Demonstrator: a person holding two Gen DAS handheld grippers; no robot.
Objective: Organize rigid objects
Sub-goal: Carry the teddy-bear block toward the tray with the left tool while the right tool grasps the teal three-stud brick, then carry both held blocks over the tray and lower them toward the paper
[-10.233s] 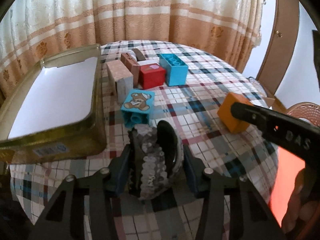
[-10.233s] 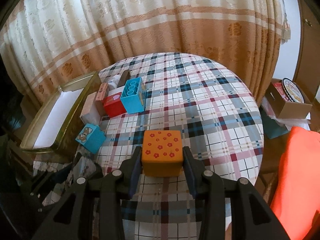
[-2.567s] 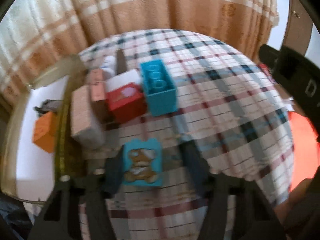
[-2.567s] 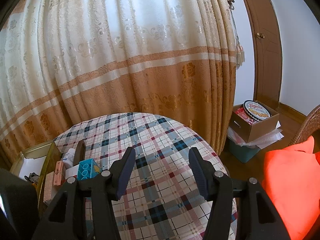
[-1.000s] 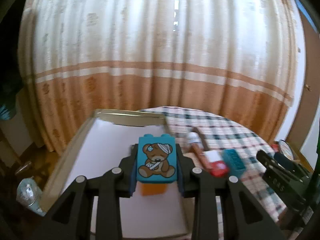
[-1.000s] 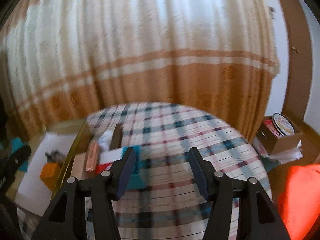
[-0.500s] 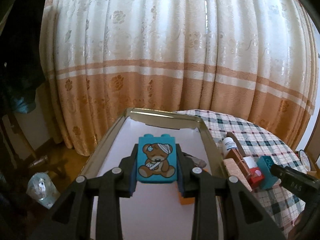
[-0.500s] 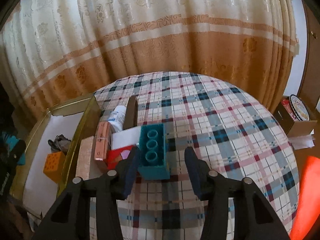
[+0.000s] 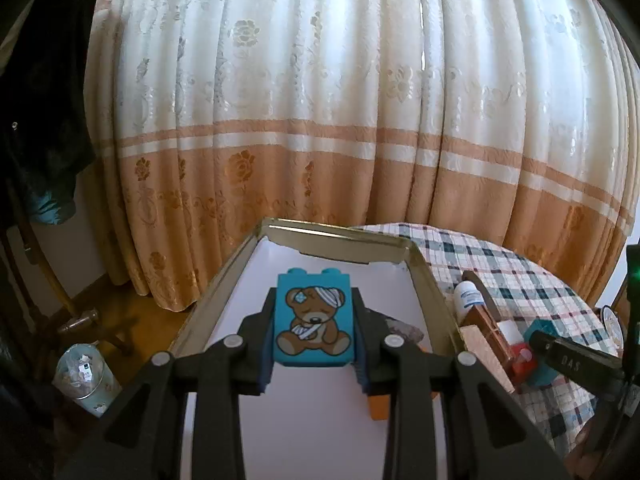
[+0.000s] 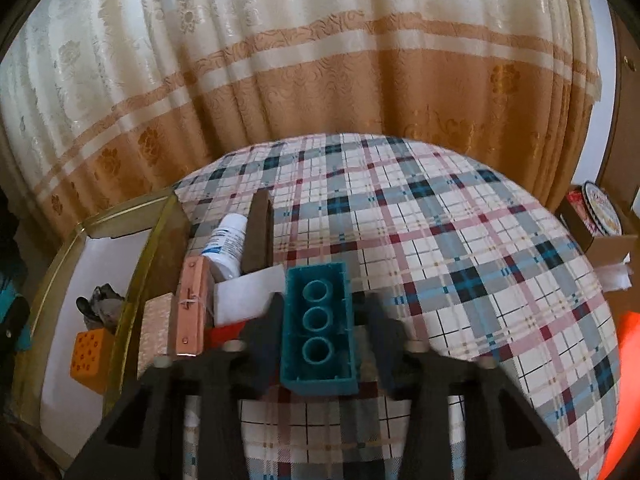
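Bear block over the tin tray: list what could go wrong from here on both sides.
1. The bear block, held in the left hand-held gripper, could land on the orange block already in the tray.
2. The right hand-held gripper has just been closing around the teal brick; its left finger sits close to the red block and could nudge it.

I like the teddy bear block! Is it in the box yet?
Not yet. The left gripper holds the teddy bear block above the gold box; it isn't resting on the white bottom.
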